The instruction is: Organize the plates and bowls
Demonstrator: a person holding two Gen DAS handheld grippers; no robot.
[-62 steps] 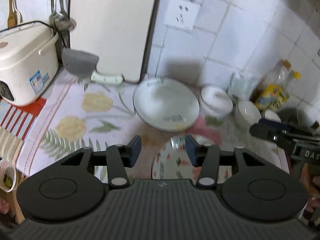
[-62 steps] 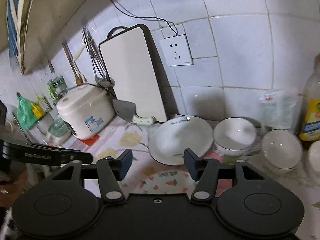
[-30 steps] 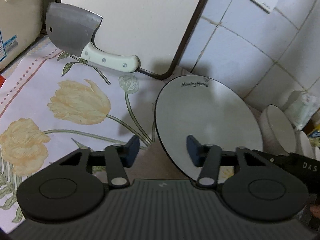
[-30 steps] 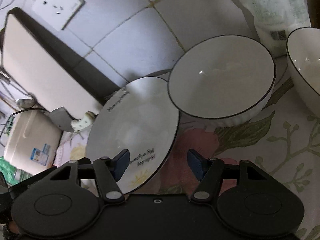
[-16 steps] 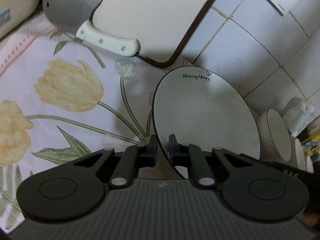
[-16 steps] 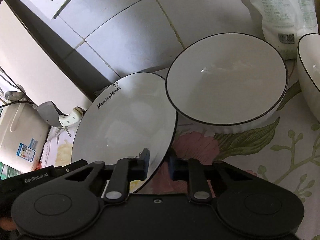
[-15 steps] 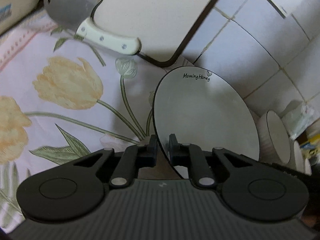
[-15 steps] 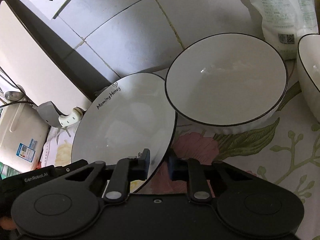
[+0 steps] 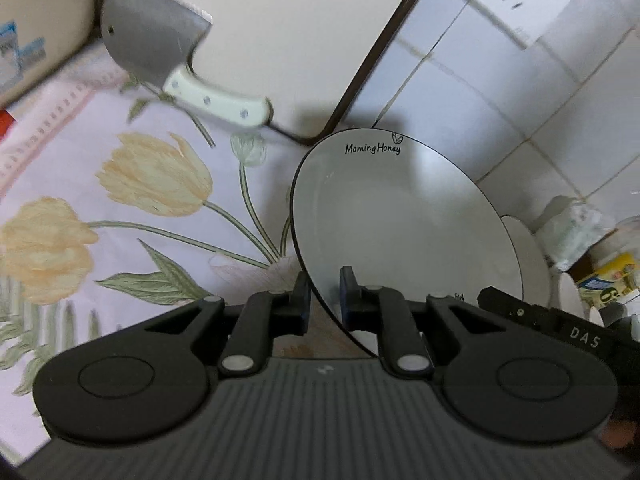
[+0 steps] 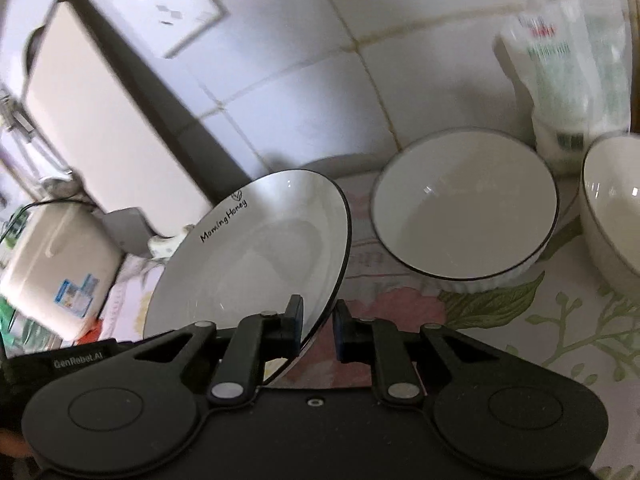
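Note:
A white plate (image 9: 400, 216) with a thin black rim and the words "Morning Honey" is held between both grippers, lifted off the flowered cloth. My left gripper (image 9: 323, 298) is shut on its near left edge. My right gripper (image 10: 317, 320) is shut on the same plate (image 10: 256, 256) at its near right edge. A white ribbed bowl (image 10: 464, 204) stands on the cloth to the right of the plate, with a second bowl (image 10: 612, 204) beside it at the right border. In the left wrist view the first bowl (image 9: 524, 256) peeks out behind the plate.
A white cutting board (image 9: 280, 32) leans on the tiled wall, a cleaver (image 9: 160, 52) propped at its foot. A rice cooker (image 10: 56, 264) stands far left. A plastic bag (image 10: 568, 72) and packets (image 9: 604, 276) crowd the right. A wall socket (image 10: 164, 8) sits above.
Both grippers closed on the plate's opposite edges, and the plate has since come up off the cloth, away from the ribbed bowl.

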